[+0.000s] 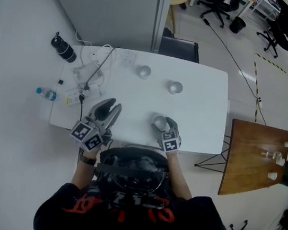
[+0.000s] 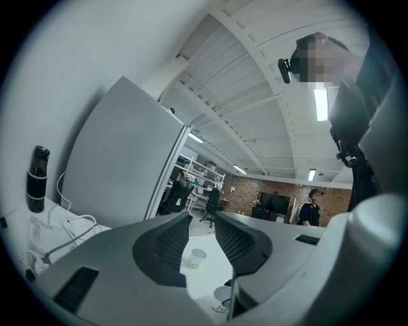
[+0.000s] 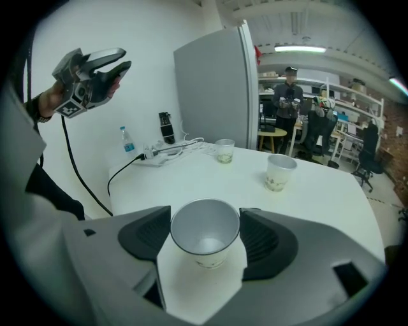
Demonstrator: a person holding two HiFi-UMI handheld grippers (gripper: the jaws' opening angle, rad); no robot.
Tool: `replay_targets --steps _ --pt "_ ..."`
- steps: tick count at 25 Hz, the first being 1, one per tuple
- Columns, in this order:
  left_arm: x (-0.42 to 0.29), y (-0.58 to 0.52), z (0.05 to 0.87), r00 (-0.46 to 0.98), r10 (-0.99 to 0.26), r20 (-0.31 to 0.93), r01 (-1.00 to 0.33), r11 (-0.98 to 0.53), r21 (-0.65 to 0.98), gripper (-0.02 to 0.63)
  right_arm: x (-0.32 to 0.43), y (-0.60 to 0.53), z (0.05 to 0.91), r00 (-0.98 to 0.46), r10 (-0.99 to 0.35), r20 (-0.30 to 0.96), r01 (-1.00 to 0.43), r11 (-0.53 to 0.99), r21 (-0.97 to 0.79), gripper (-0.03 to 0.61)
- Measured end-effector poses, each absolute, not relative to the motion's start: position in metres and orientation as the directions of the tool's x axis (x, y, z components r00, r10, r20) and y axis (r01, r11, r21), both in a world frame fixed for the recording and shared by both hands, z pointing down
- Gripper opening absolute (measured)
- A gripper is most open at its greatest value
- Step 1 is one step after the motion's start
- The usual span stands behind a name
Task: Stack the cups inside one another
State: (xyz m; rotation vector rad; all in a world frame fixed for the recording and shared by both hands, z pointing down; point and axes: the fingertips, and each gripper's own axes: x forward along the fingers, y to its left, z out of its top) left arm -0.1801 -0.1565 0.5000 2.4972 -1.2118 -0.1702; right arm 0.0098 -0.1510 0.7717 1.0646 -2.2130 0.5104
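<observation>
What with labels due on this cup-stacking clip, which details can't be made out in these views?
Print on the held cup: right gripper view, too small and blurred.
Whether it rests on the table: its own wall hides the base.
One cup: left gripper view, partly behind the left gripper; which cup is unclear.
Far cup contents: right gripper view, too small.

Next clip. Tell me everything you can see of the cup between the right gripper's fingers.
A white paper cup with a faint printed band near its base, tapering downward, empty, greyish inside. It is upright, seemingly standing on the white table near the person's edge. The dark ribbed fingers of the right gripper meet its rim on both sides; nothing else touches it.
</observation>
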Motion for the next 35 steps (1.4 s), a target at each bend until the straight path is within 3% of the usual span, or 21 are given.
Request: replay_targets --steps 10,18,35 --pt "-0.163 -0.155 0.502 0.637 -0.769 0.053 -0.730 -0.580 0.363 0.121 0.079 -0.169 0.703 -0.501 -0.674 0.543 -0.854 0.486 -0.185 0.351" --pt "-0.185 -0.146 0.505 0.566 -0.822 0.060 -0.780 -0.510 0.362 0.121 0.091 -0.255 0.647 -0.533 -0.733 0.422 -0.842 0.508 -0.181 0.351" --pt "-0.232 -0.123 0.500 0.411 -0.910 0.054 -0.859 -0.367 0.357 0.123 0.079 -0.374 0.676 -0.509 -0.713 0.482 -0.847 0.513 -0.135 0.353"
